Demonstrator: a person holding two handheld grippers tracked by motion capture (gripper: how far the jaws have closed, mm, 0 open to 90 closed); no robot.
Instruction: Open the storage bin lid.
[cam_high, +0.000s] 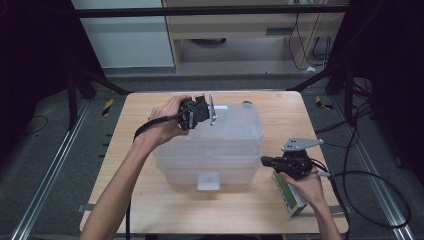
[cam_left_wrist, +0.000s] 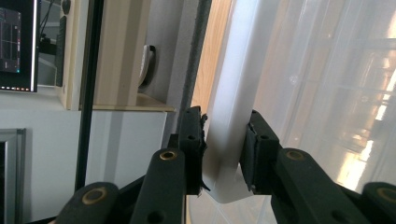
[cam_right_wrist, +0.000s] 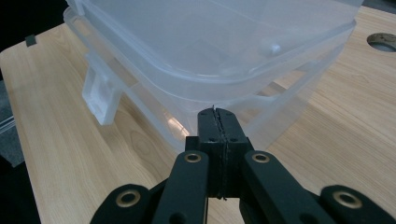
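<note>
- Translucent plastic makes up the storage box (cam_high: 215, 150) that sits in the middle of the wooden table (cam_high: 150, 200), its lid (cam_high: 235, 127) resting on top and a small latch tab (cam_high: 208, 181) facing the person.
- At the far left corner of the box, the left gripper (cam_high: 212, 111) bites the lid's rim: in the left gripper view the thick white edge (cam_left_wrist: 224, 140) sits squarely between the two black pads, one inside and one outside. A pinch on the rim like this looks meant for prising or lifting that corner.
- Reaching across from the side keeps the left hand (cam_high: 167, 122) over the table, not over the lid, so the lid is free to rise.
- The right gripper (cam_high: 267, 161) waits just beside the box's near right corner, jaws pressed together on nothing; in the right gripper view the shut tips (cam_right_wrist: 217, 116) point at the seam where lid meets base.
- That low, level pose suits steadying the base or nudging under the rim, though whether the tips actually touch the plastic is hard to tell from here.
- Under the right hand (cam_high: 310, 187) lies a grey-green device (cam_high: 289, 196) at the table edge, apparently unrelated to the box work.
- A round hole (cam_right_wrist: 383, 41) in the tabletop sits beyond the box.
</note>
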